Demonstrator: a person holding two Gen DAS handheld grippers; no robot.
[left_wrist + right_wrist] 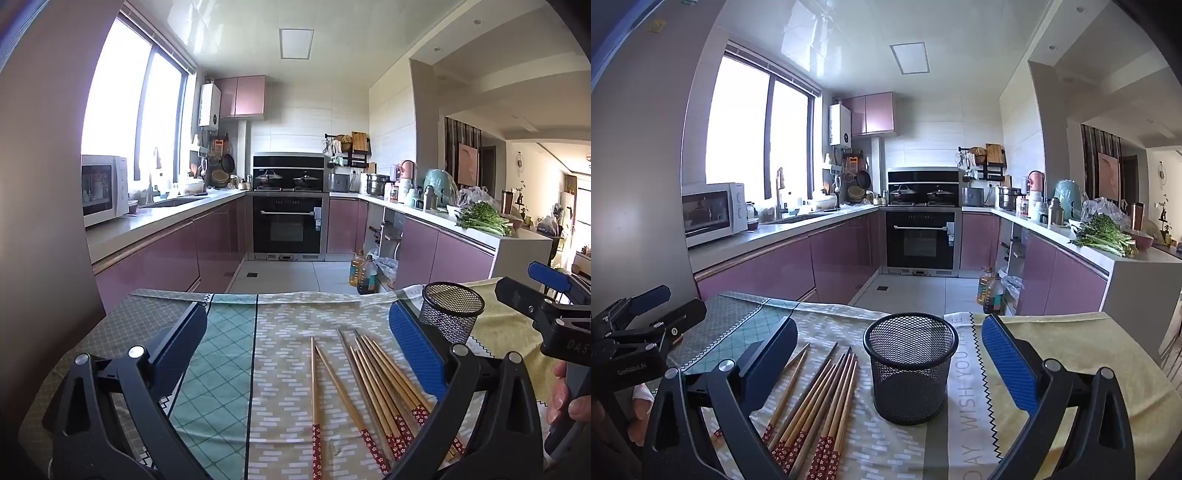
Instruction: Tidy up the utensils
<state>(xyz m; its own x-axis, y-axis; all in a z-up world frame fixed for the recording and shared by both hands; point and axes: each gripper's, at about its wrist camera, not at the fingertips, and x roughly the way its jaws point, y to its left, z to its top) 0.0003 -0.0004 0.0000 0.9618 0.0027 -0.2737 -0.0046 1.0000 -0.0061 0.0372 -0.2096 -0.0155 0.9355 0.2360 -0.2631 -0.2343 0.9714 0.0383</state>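
Note:
Several wooden chopsticks (373, 384) with red flowered ends lie loose on the patterned tablecloth (288, 332). They also show in the right wrist view (816, 402). A black mesh holder (910, 367) stands upright and empty to their right; it shows in the left wrist view (451, 311) too. My left gripper (295, 332) is open above the cloth, with the chopsticks between its fingers. My right gripper (888, 345) is open, with the holder between its fingers, not touching it.
The table's far edge (240, 297) drops to a tiled kitchen floor. Oil bottles (364, 275) stand on the floor beyond. Purple cabinets, an oven (288, 227) and a microwave (103, 194) line the back. The right gripper (546, 299) shows at right in the left wrist view.

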